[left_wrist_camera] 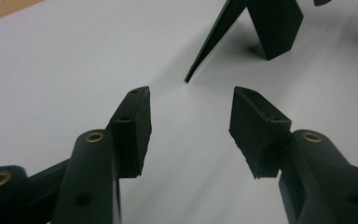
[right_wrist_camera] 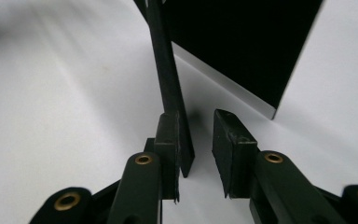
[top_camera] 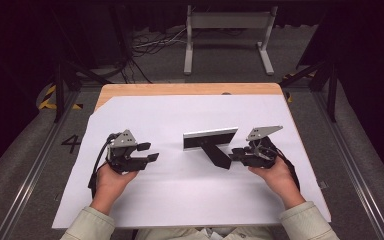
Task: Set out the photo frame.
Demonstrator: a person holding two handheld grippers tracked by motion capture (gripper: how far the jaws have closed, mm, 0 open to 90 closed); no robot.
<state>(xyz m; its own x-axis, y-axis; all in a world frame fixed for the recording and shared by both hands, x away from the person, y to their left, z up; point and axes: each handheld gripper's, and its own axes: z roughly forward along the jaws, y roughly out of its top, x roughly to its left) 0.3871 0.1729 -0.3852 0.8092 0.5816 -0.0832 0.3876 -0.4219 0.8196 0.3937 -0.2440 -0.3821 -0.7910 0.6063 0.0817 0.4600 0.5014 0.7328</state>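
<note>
A small black panel with a silver top edge [top_camera: 210, 138] stands upright on the white sheet [top_camera: 180, 200], propped by a black rear strut [top_camera: 219, 156]. My right gripper [top_camera: 234, 154] reaches that strut from the right. In the right gripper view the strut [right_wrist_camera: 165, 70] rises between the jaws of the right gripper [right_wrist_camera: 198, 135]. It lies against the left pad [right_wrist_camera: 170, 140], with a gap to the other pad, and the panel [right_wrist_camera: 242, 42] is behind it. My left gripper [top_camera: 150, 151] rests left of the panel, open and empty. Its own view shows the left gripper [left_wrist_camera: 191, 112] facing the panel's edge [left_wrist_camera: 212, 42] and the strut [left_wrist_camera: 275, 28].
The sheet covers most of a wooden table [top_camera: 180, 89], whose far edge shows bare. Beyond it on the floor stand a white metal frame [top_camera: 227, 30] and loose cables [top_camera: 150, 45]. Dark rails run along both sides of the table.
</note>
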